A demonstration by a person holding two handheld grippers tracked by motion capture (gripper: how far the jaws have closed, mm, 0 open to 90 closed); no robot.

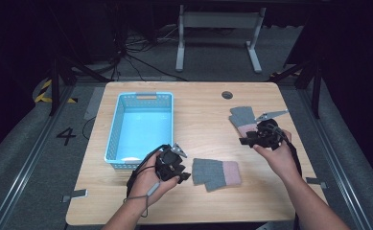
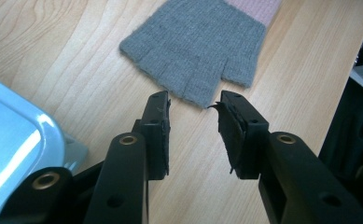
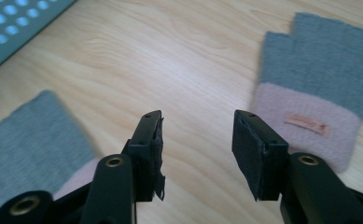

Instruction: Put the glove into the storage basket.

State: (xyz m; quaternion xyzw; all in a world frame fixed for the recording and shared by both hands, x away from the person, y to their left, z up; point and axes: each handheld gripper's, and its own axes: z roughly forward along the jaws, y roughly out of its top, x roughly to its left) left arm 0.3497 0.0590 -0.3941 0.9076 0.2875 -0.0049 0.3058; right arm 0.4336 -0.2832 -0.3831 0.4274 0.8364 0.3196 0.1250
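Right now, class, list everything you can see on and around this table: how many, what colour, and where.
Grey knitted fingerless gloves with pink cuffs: two; one near the front edge at centre, one right of centre, apart.
Light blue perforated plastic basket: one, left half of the table, nothing in it.
Light wooden table: one, with a round dark grommet near its far edge.
White metal desk frame: one, on the floor behind.
Left gripper: black fingers open, just short of the front glove's finger ends.
Right gripper: black fingers open, over the table between the gloves.
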